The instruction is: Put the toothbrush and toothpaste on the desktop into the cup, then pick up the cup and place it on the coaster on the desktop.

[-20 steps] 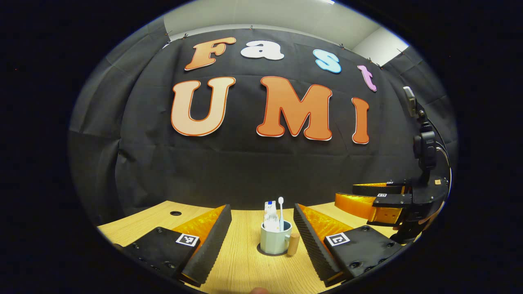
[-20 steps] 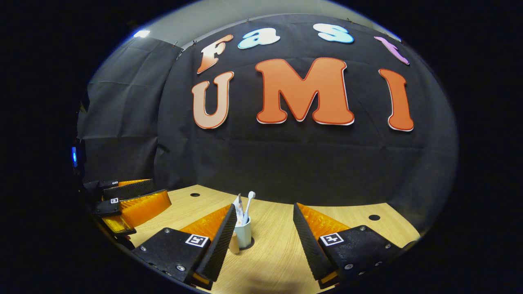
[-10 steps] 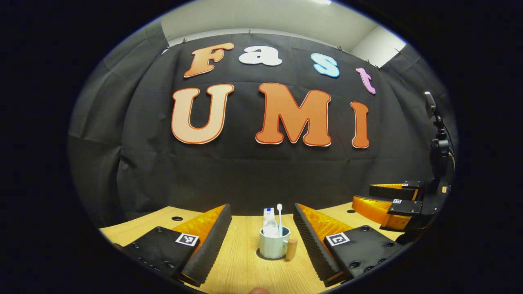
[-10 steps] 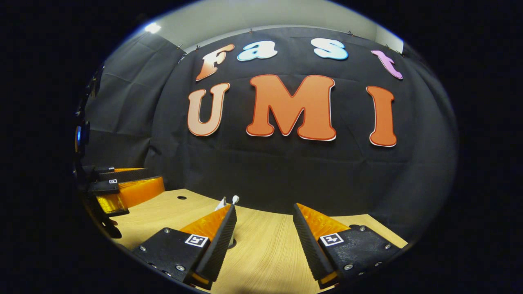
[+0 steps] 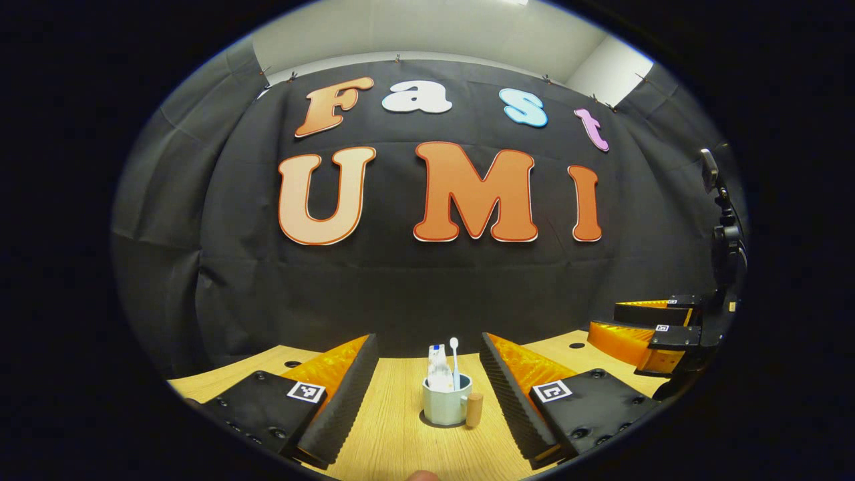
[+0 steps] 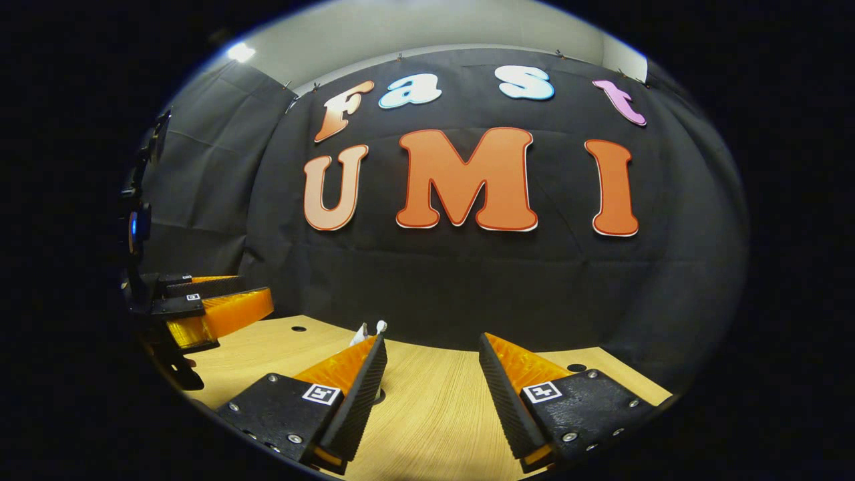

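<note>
Both your grippers have drawn back from the pale handled ceramic cup (image 5: 446,407), which sits on its dark round coaster (image 5: 427,422) ahead between your left gripper (image 5: 427,394)'s spread, empty fingers. Your right gripper (image 6: 431,394) gapes empty too. Task looks finished; simply retreat.

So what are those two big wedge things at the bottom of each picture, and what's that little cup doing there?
Those wedges are the two fingers of a claw a person holds, one in each hand. A camera rides on each claw, looking forward. In the left gripper view, the left claw is open, and between its fingers, farther off on the wooden desktop, a cup stands on a dark coaster, holding a toothbrush and toothpaste. The right claw is open too. Neither holds anything.
</note>
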{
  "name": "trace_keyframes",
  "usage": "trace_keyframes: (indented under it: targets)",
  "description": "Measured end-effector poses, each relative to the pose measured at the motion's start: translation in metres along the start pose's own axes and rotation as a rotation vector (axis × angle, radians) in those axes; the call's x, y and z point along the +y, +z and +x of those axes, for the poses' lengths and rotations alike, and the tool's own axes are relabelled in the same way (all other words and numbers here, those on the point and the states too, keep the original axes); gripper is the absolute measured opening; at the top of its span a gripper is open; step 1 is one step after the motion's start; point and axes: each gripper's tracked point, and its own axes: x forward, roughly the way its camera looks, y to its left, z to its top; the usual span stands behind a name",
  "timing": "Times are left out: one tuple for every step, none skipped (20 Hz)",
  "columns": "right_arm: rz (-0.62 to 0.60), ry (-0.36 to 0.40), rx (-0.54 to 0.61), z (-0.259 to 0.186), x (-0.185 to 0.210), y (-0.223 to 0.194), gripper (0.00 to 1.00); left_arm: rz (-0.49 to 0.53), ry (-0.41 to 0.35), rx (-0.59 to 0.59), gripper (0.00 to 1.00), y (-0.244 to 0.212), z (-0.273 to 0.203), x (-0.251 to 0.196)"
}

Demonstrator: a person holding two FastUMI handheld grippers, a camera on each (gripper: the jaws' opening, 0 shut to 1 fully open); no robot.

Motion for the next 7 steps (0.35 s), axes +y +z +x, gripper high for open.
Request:
trace_keyframes:
  targets:
    - [-0.002,-0.002,-0.001,-0.0015,-0.0009,0.0006,0.84,0.001,-0.001,-0.007,0.98,0.0013,-0.0009,-0.0017]
    - [0.0,-0.001,-0.001,-0.0021,-0.0015,-0.0007,0.8,0.002,-0.002,-0.012,0.98,0.0021,-0.0008,-0.0036]
    - [0.002,-0.003,-0.001,-0.0025,-0.0019,-0.0008,0.8,0.003,-0.002,-0.014,0.98,0.0036,-0.0014,-0.0053]
    - [0.002,-0.004,0.0,-0.0032,-0.0027,-0.0014,0.84,0.004,-0.001,-0.016,0.98,0.004,-0.0023,-0.0058]
    - [0.001,-0.006,-0.001,-0.0047,-0.0034,-0.0008,0.8,0.003,-0.001,-0.017,0.98,0.004,-0.0028,-0.0067]
    - [-0.001,-0.009,0.0,-0.0055,-0.0047,-0.0017,0.8,0.003,0.0,-0.018,0.98,0.0045,-0.0038,-0.0074]
    - [-0.001,-0.011,0.001,-0.0054,-0.0049,-0.0023,0.8,0.003,0.003,-0.018,0.98,0.0053,-0.0048,-0.008]
